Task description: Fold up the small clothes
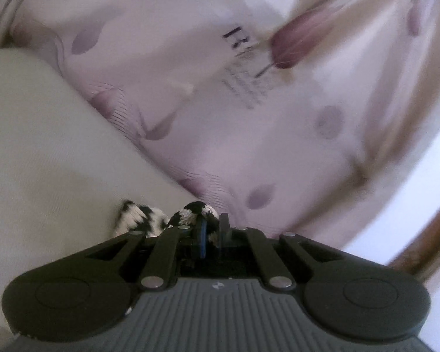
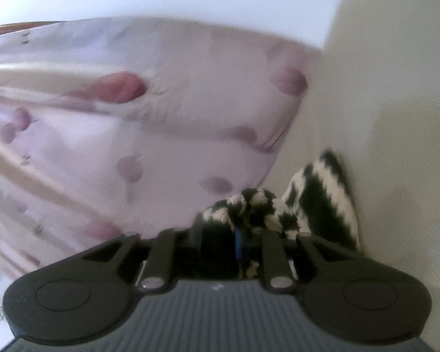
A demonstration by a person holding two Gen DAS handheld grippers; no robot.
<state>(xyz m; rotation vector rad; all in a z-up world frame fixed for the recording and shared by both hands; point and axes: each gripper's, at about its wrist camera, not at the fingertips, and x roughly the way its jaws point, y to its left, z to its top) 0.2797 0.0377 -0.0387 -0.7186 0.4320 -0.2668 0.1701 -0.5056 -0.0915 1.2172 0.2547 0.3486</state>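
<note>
- Left wrist view: the left gripper (image 1: 210,225) has its fingers clamped on a black-and-white striped knitted garment (image 1: 192,212), near, over the cream sheet (image 1: 44,146) beside a pink petal-printed bedcover (image 1: 249,117).
- Right wrist view: the right gripper (image 2: 220,231) has its fingers pinching the garment (image 2: 316,196), which lies near right against the sheet (image 2: 396,117).

Blurred print on bedsheet (image 1: 243,67)

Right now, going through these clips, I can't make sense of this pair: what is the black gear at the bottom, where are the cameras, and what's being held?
Each picture comes from a fisheye camera on a hand-held two-finger gripper, looking along its fingers; a person carries one in each hand. The left gripper is shut on a black-and-white knitted garment. The right gripper also pinches that knit, so it hangs between them. Underneath lies a pale pink patterned bedsheet and a cream cushion or pillow. Both pictures are motion-blurred.
</note>
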